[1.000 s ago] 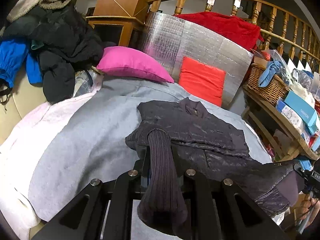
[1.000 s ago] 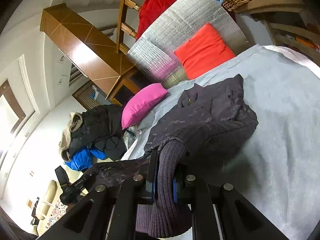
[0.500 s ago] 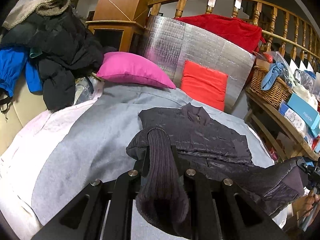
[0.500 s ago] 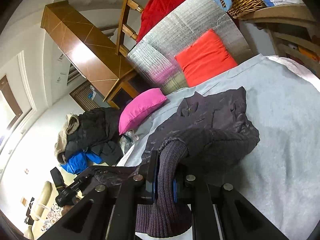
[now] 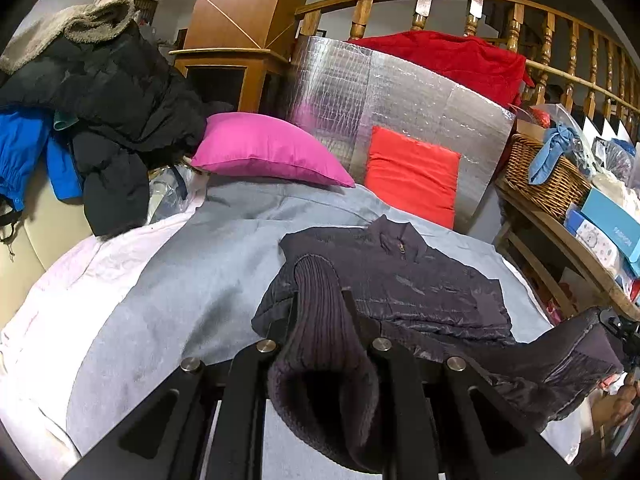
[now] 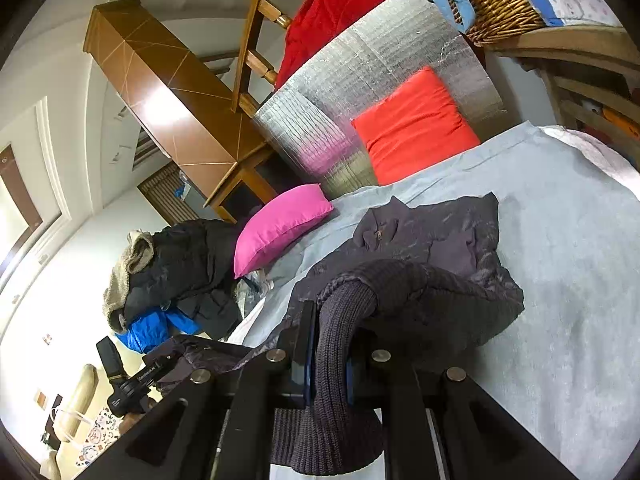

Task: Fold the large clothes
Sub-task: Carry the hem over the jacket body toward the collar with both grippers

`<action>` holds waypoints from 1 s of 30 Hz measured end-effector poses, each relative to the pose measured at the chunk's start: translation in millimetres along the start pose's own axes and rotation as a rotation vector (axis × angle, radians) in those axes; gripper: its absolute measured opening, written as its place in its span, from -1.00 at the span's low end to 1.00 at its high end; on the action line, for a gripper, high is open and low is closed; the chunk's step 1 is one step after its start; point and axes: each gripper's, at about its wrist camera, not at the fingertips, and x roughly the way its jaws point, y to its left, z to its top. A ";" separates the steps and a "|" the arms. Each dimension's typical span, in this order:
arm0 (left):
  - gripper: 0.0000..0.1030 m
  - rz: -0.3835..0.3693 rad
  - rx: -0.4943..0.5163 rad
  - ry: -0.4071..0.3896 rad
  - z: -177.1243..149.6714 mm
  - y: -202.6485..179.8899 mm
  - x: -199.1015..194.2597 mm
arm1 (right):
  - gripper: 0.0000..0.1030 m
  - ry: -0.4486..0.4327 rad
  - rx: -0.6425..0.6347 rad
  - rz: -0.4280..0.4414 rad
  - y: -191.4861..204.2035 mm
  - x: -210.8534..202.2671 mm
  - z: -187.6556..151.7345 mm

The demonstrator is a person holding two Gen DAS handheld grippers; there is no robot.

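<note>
Holding low over the grey blanket (image 5: 192,292), your left gripper (image 5: 318,304) and right gripper (image 6: 332,320) each stay clamped on a ribbed cuff of the dark jacket (image 5: 420,280).

- Both views are evenly and brightly lit by soft indoor light; colours read clearly.
- A bright glare patch sits on the wooden cabinet (image 6: 168,96) in the right wrist view.
- The foil panel (image 5: 400,112) shows a pink sheen beside the pink pillow (image 5: 268,152).
- Shadows are soft and shallow under the dark jacket (image 5: 400,280).
- Fisheye bending curves the railing (image 5: 520,12); black vignette fills the corners.
- Focus is mostly sharp, with slight softening toward the edges.
</note>
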 end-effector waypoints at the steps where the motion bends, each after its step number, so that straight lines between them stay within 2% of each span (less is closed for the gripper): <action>1: -0.69 0.002 0.003 0.000 1.6 -0.4 1.9 | -0.77 0.000 -0.001 0.000 -0.3 1.6 1.5; 12: -0.69 0.026 0.034 0.006 19.9 -8.6 25.6 | -0.77 0.002 -0.024 -0.009 -3.6 25.4 24.5; 20: -0.69 0.041 0.048 0.021 32.6 -17.4 51.8 | -0.77 0.018 -0.045 -0.042 -6.4 41.5 35.6; 30: -0.69 0.060 0.054 0.025 40.8 -21.1 65.7 | -0.77 0.037 -0.071 -0.079 -8.2 58.6 50.2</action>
